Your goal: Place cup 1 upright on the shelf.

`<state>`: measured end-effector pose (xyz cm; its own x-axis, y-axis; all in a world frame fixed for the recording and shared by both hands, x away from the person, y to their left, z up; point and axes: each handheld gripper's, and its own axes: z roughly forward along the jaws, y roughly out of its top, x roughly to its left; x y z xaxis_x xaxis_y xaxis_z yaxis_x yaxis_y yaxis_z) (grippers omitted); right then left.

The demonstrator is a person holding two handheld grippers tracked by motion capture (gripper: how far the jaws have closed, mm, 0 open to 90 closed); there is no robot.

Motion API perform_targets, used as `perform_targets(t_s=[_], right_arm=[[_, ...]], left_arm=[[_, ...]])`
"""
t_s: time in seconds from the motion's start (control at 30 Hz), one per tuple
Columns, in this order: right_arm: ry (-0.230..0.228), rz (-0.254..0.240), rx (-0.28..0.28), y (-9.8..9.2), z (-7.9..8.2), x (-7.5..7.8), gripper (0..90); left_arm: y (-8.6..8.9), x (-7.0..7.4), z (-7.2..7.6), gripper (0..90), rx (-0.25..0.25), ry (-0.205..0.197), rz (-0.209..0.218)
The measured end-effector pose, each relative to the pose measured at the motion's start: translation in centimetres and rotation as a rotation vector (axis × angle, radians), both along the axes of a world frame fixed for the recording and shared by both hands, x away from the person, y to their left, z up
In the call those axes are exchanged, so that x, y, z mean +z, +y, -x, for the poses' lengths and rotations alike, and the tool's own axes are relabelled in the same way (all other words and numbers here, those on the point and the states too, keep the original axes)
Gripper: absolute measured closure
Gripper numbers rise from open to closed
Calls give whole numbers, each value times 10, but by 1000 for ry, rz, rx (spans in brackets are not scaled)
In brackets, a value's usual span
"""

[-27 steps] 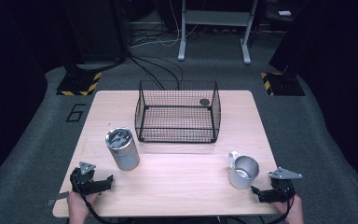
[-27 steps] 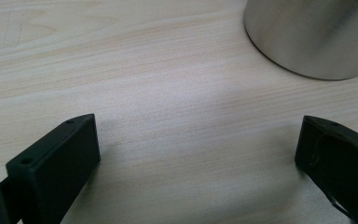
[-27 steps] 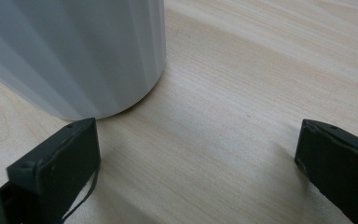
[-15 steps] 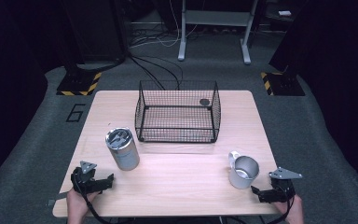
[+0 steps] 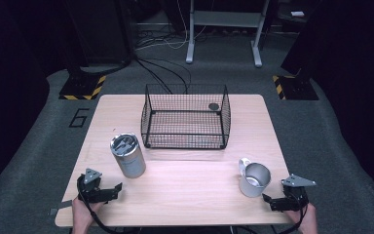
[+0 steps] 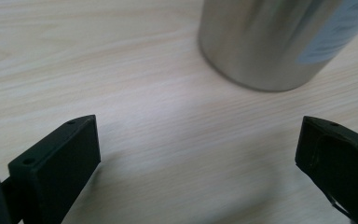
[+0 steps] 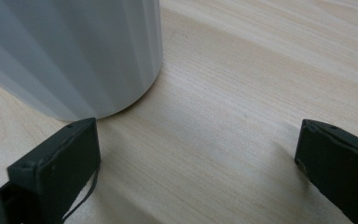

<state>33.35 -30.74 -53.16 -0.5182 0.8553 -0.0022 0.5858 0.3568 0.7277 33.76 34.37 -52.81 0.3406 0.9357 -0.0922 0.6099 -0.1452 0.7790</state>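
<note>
Right now both grippers rest low at the near edge of the wooden table (image 5: 185,190), each with its jaws spread wide and nothing between them. Taking the wire basket (image 5: 185,117) as the landmark: the steel tumbler (image 5: 127,155) stands upright just off the basket's near-left corner, and the left gripper (image 5: 99,191) lies nearer the person than the tumbler, apart from it. The metal mug (image 5: 254,178) stands off the basket's near-right corner, nearer the table edge, with the right gripper (image 5: 280,201) close beside it.

The step in hand looks like the first reach. In the right gripper view the mug (image 7: 74,51) sits off toward one jaw, not centred, so that gripper probably needs to shift sideways before closing. The tumbler (image 6: 279,37) likewise lies ahead and off-centre in the left gripper view; squaring up first, then closing around mid-body, should prevent tipping the smooth wall.
</note>
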Motion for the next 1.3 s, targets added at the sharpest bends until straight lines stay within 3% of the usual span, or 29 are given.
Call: perform_targets(t_s=[0.17,0.47,0.6,0.83,1.03,1.3], right_arm=[[9,3,4,0,0,1,0],[-4,2,-5,0,0,0,0],[-5,2,-5,0,0,0,0],[-4,1,-6,0,0,0,0],[-4,1,-6,0,0,0,0],[7,1,-1,0,1,0,1]], left_arm=[[-4,7,3,0,-19,-44,27],[-10,29,6,0,-49,-96,33],[-17,39,3,0,-71,-122,20],[-18,58,-2,0,-80,-170,59],[-21,74,-5,0,-88,-206,60],[-26,90,-13,0,-124,-219,64]])
